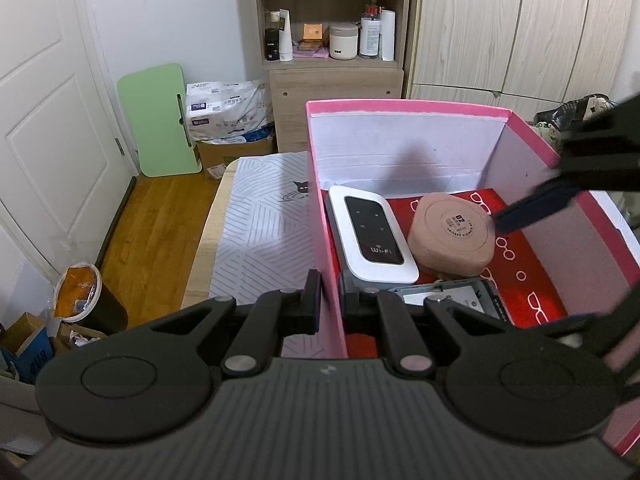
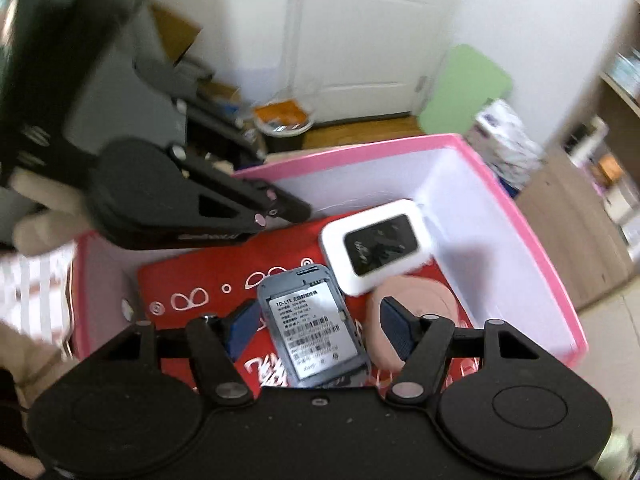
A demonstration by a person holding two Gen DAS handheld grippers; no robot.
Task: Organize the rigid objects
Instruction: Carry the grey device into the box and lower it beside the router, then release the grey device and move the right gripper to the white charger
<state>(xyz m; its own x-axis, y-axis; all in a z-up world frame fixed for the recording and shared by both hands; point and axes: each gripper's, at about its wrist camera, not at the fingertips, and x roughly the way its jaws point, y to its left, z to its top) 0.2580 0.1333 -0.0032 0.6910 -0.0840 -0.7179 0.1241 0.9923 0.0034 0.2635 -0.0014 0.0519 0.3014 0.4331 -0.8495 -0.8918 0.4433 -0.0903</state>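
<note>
- The pink box [image 1: 326, 216] looks like cardboard, matt, with white paper-like inner walls.
- The white router [image 1: 374, 236] is smooth plastic with a glossy black face.
- The grey router [image 2: 312, 328] is matt plastic with a paper label.
- The round beige case [image 1: 454, 236] is matt.
- The red sheet [image 1: 528, 280] lining the box is slightly glossy.
- The floor [image 1: 160, 216] is polished wood.

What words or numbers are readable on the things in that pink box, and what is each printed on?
"Wi-Fi": on the white router.
"02": on the round pink case; the ring of small print around it is too small to read.
"TD-LTE": on the grey device's label; its remaining lines and barcodes are too small.
Large white characters on the red liner: partly hidden, unreadable.
</note>
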